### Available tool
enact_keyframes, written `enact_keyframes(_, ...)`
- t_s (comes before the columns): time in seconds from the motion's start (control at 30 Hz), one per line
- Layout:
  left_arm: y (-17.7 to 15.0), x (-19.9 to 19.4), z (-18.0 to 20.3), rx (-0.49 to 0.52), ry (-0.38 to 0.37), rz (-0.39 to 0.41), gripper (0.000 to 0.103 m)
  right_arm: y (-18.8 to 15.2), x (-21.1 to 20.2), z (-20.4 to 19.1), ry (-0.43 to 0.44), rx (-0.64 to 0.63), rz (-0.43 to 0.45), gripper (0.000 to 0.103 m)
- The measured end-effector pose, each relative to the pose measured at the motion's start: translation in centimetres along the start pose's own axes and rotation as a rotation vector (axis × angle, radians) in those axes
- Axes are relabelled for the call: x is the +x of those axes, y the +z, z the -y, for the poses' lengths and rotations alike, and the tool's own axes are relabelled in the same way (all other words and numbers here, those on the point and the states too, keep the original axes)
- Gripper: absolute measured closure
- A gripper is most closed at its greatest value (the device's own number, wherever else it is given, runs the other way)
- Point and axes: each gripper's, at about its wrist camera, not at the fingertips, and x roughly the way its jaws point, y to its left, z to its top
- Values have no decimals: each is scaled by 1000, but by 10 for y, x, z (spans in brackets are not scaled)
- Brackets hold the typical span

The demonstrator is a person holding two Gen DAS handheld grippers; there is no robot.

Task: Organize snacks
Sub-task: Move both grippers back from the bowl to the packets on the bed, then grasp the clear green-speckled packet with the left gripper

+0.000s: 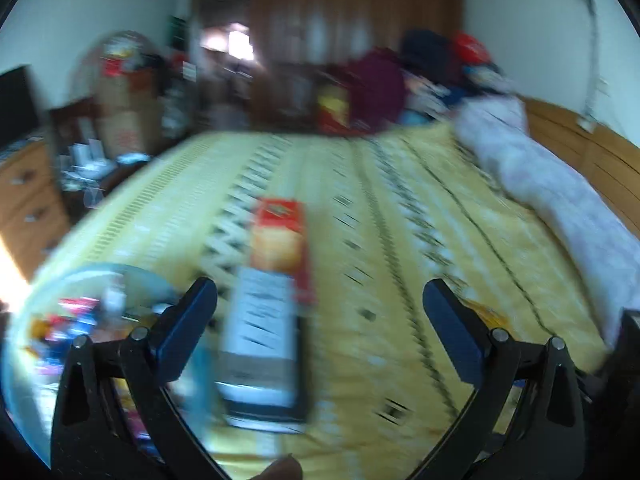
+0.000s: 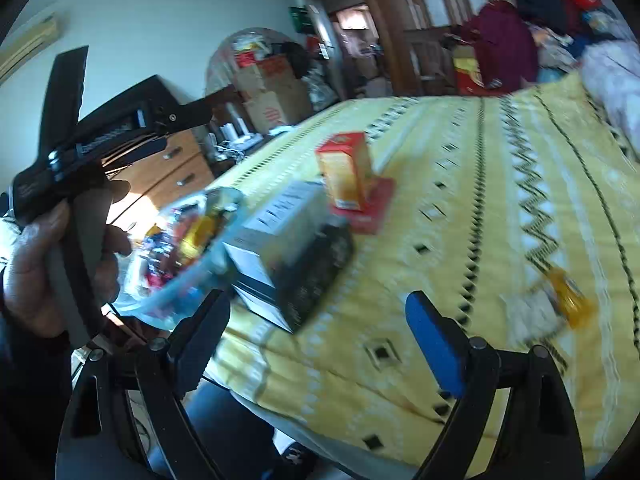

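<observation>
Yellow zigzag-patterned bedspread (image 1: 360, 184), red-orange box (image 2: 346, 168)

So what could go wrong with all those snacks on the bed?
The blue bowl of snacks sits at the bed's edge, so a bump might tip it off. The red-and-orange box stands on another packet on soft bedding and may topple. Both views are blurred, so an open left gripper could misjudge a grab.

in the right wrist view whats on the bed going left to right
clear bag of snacks → grey and white box → red and orange snack box → small orange packet → pale pink quilt
</observation>
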Motion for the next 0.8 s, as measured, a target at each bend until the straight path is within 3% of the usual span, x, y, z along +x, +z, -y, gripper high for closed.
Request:
enact_keyframes(0.2,-61,111,74,96,-202,-337,3,-64,-19,90,-108,230,-68,12)
enact_keyframes(0.3,-85,156,104,112,-262,-464,21,-85,-29,125,-137,322,-80,12)
enact_keyframes(0.33,-88,163,113,130,-274,-476,22,-92,-33,137,-148,348,-83,12)
enact_keyframes(0.4,-93,179,146,250,-334,-465,22,-101,-36,150,-153,378,-85,12)
enact_keyframes(0.5,-94,196,183,407,-365,-435,21,-108,-37,170,-149,423,-83,12)
enact_keyframes(0.67,-97,232,213,547,-410,-472,13,-116,-40,194,-137,476,-60,12)
enact_keyframes(0.8,-106,251,221,618,-368,-495,9,-122,-44,212,-137,516,-46,12)
